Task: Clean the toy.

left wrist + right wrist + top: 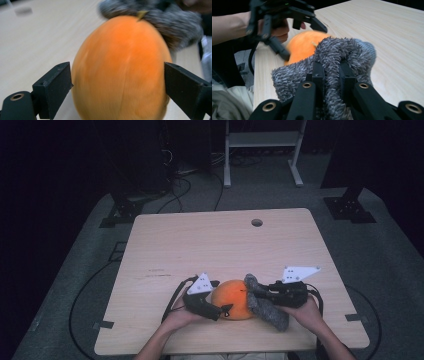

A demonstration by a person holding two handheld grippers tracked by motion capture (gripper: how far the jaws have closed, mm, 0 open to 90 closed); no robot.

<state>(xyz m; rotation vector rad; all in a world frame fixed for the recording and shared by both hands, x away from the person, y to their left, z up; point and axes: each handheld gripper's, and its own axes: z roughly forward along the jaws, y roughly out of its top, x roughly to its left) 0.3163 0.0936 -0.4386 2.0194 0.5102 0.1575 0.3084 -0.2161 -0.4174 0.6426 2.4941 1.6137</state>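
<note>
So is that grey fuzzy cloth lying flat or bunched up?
Bunched up. The cloth is pinched into a fold between the right gripper's shut fingers, its loose ends hanging against the orange fruit.

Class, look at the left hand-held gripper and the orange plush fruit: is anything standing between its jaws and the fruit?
Nothing visible does. The left hand-held gripper has its jaws spread on either side of the orange plush fruit, with no object between. The grey fuzzy cloth, clamped in the right hand-held gripper, lies against the fruit's far side.

Fruit (pixel 232 299) on table (pixel 200 245) near front edge; cloth (pixel 267 306) touching its right side.
</note>
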